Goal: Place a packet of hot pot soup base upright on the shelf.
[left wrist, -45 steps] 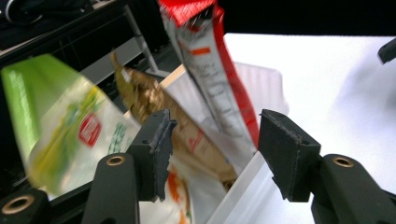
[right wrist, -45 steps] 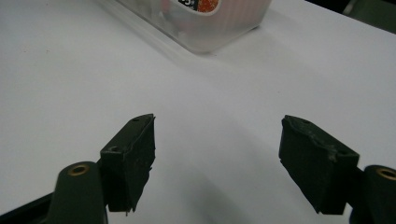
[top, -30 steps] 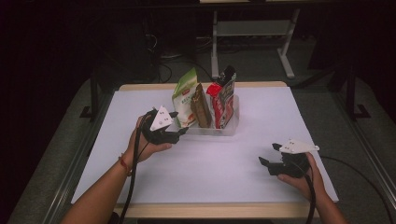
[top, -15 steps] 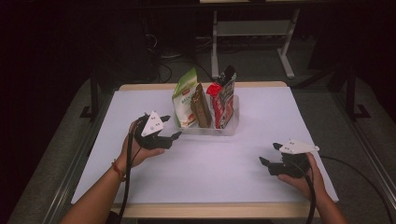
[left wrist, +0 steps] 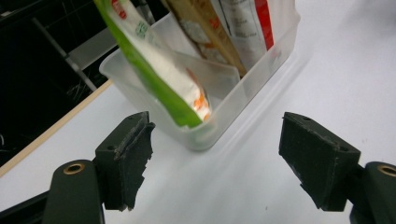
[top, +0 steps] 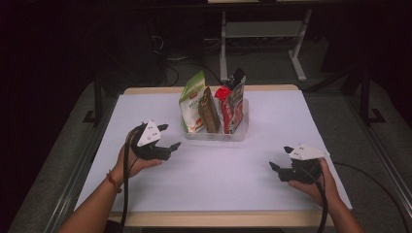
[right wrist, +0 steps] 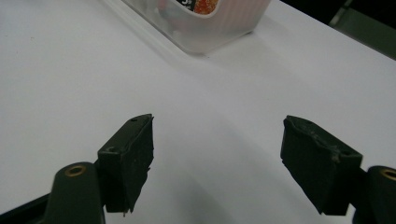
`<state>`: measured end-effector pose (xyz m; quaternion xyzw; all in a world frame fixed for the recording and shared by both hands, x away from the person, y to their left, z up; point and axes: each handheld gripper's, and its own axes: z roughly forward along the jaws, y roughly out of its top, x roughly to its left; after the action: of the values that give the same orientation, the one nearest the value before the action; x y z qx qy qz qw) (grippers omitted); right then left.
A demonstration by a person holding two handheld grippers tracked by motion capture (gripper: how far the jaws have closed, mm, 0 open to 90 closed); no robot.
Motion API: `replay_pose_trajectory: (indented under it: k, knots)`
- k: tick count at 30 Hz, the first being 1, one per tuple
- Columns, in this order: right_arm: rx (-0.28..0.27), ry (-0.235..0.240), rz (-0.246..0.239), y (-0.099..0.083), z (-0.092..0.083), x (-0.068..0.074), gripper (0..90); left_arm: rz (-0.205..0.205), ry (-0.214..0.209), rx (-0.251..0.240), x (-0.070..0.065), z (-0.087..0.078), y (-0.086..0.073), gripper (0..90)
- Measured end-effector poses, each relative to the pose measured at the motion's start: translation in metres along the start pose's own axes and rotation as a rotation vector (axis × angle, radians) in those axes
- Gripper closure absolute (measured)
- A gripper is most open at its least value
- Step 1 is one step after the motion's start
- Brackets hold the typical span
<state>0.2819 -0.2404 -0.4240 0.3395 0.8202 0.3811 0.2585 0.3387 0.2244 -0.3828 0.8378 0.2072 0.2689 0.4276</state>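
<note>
A clear plastic bin [top: 240, 132] stands at the back middle of the white table [top: 218, 182]. In it stand a green-and-white pouch [top: 192, 104], a brown packet [top: 209, 114] and a red-and-black packet [top: 231, 104]. My left gripper [top: 171, 136] hovers just left of the bin, apart from it. Its jaws have just been opening and hold nothing. In the left gripper view, the left gripper [left wrist: 215, 158] faces the bin's corner [left wrist: 210, 135] and the green pouch [left wrist: 159, 70]. My right gripper [top: 280, 158] rests open near the front right. The right gripper [right wrist: 217, 158] has bare table between its jaws, with the bin [right wrist: 219, 28] farther off.
The table has a wooden edge [top: 145, 90] along its back. Behind it lie a dark floor and a white desk frame [top: 262, 29]. Black cables trail from both grippers toward the near edge.
My left gripper has drawn back from the bin, leftward and toward the near edge, with its jaws spread wider. The right gripper has stayed where it was.
</note>
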Motion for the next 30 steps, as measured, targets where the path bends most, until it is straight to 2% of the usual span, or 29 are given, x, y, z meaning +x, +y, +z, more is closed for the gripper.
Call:
replay_pose_trajectory:
  k: [6,8,12,16,20,24,26,30]
  knots:
    - [0.013,0.013,-0.031,0.007,0.003,0.005,24.8,-0.002,0.013,0.023,0.004,-0.009,-0.012,23.4]
    - [0.012,0.031,-0.023,0.009,0.003,0.006,24.8,-0.005,0.012,0.03,0.005,-0.011,-0.016,23.2]
    - [0.023,0.027,-0.031,0.005,0.0,0.008,24.9,-0.018,0.021,0.031,0.006,-0.018,-0.021,22.4]
    - [0.011,0.021,-0.011,0.0,-0.004,0.007,24.8,-0.025,0.014,0.03,0.005,-0.025,-0.029,21.9]
    - [0.013,0.011,-0.01,-0.004,-0.006,0.006,24.7,-0.053,-0.002,0.043,0.007,-0.03,-0.037,20.1]
    - [0.016,0.002,-0.016,-0.007,-0.011,0.006,24.6,-0.078,0.004,0.037,0.013,-0.039,-0.042,18.9]
    - [0.009,-0.003,-0.013,-0.009,-0.014,0.005,24.5,-0.069,0.022,0.035,0.012,-0.041,-0.045,19.5]
    - [0.001,-0.006,-0.005,-0.013,-0.017,0.004,24.4,-0.061,0.024,0.052,0.01,-0.042,-0.054,20.2]
